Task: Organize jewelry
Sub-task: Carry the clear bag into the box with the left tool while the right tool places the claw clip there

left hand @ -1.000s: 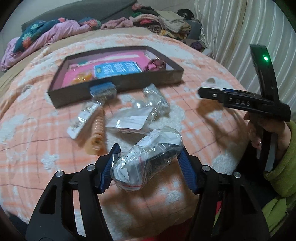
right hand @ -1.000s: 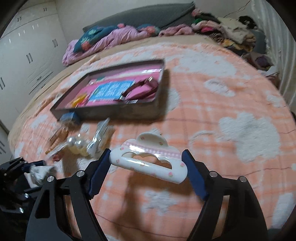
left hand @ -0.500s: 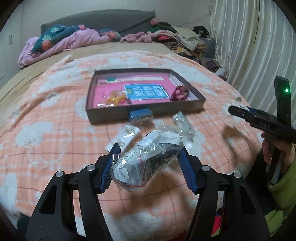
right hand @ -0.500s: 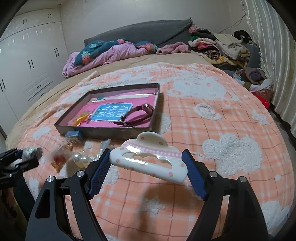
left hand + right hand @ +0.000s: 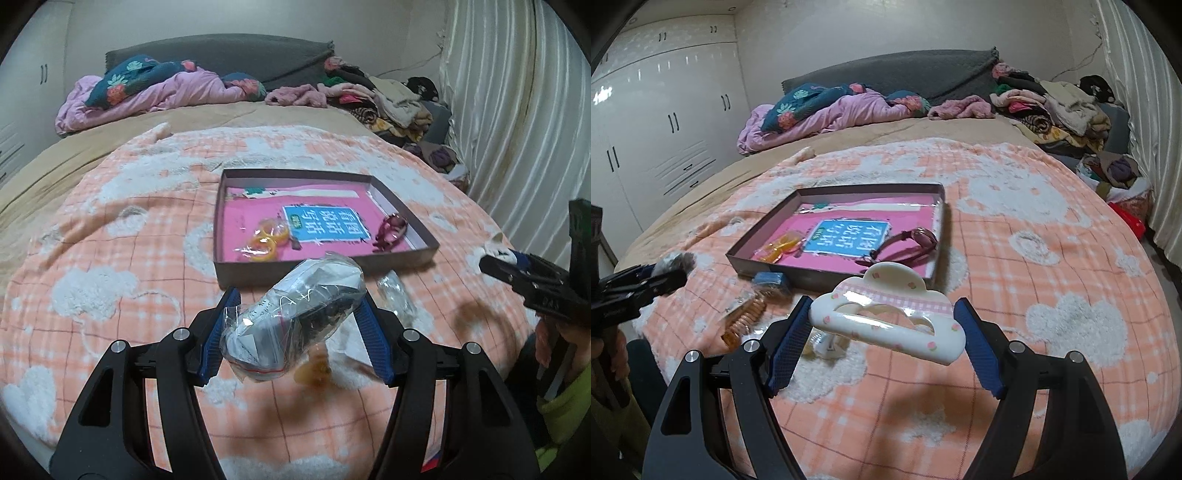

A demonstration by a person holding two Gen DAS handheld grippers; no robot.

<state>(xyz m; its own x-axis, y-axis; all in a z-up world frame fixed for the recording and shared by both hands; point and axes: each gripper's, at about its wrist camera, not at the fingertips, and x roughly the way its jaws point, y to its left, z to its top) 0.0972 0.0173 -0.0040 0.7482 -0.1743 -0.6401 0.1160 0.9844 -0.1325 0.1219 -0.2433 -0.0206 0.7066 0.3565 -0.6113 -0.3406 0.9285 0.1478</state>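
My left gripper [image 5: 297, 334] is shut on a clear plastic bag of jewelry [image 5: 295, 314], held above the blanket short of the box. My right gripper [image 5: 882, 341] is shut on a white cloud-shaped hair claw [image 5: 886, 319] with a pink band, also held in the air. The shallow dark box [image 5: 325, 269] with a pink lining lies ahead on the bed; it holds yellow rings [image 5: 267, 240], a blue card [image 5: 325, 223] and a maroon bracelet [image 5: 391, 230]. The box also shows in the right wrist view [image 5: 834, 275].
Loose items lie on the orange plaid blanket in front of the box: a blue piece [image 5: 770, 280], an amber spiral hair tie [image 5: 744, 321], small clear bags [image 5: 395, 299]. Piled bedding [image 5: 147, 88] and clothes [image 5: 388, 99] lie at the far end. A curtain [image 5: 517, 110] hangs at the right.
Both grippers have risen and pulled back from the bed, keeping their loads. The box and loose items now look farther and lower in both views.
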